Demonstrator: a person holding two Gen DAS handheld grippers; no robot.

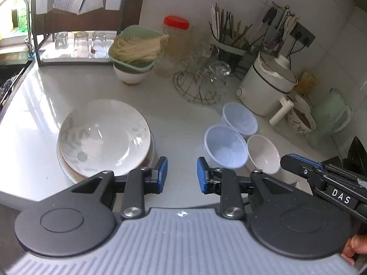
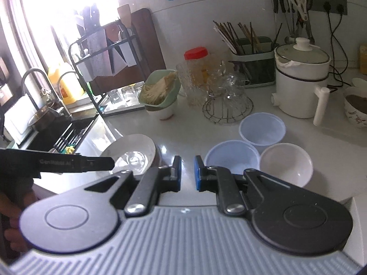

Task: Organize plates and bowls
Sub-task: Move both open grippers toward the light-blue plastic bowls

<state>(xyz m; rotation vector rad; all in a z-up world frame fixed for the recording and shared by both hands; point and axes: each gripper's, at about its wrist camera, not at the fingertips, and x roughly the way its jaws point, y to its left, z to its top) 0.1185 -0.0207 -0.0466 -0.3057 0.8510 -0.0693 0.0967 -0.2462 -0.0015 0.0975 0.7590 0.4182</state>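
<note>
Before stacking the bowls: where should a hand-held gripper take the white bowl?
Take the white bowl by its thin upright rim on the near right side, coming from above; the two blue bowls crowd its left and far sides.

I look across a pale grey kitchen counter (image 2: 183, 137) that runs to a white tiled wall (image 2: 183, 23). At my left, a bright window (image 2: 57, 6) floods the room with daylight above a dark sink (image 2: 57, 135) with a curved tap (image 2: 34, 78). A dark socket strip (image 2: 330, 5) sits on the wall at the right
</note>
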